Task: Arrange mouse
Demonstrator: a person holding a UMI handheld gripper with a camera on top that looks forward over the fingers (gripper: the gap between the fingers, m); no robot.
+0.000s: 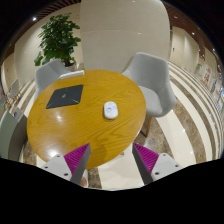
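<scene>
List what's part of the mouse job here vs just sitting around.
Job: white mouse on the round wooden table; dark mouse pad on the same table; tool, fingers open, short of the mouse.

Just around: grey chairs about the table; potted plant beyond it.

The mouse (111, 110) lies on the round table (70, 130), right of the mouse pad (67, 96) (which also rests on the table). Chairs (152, 82) ring the table; a potted plant (58, 38) stands beyond it.
</scene>
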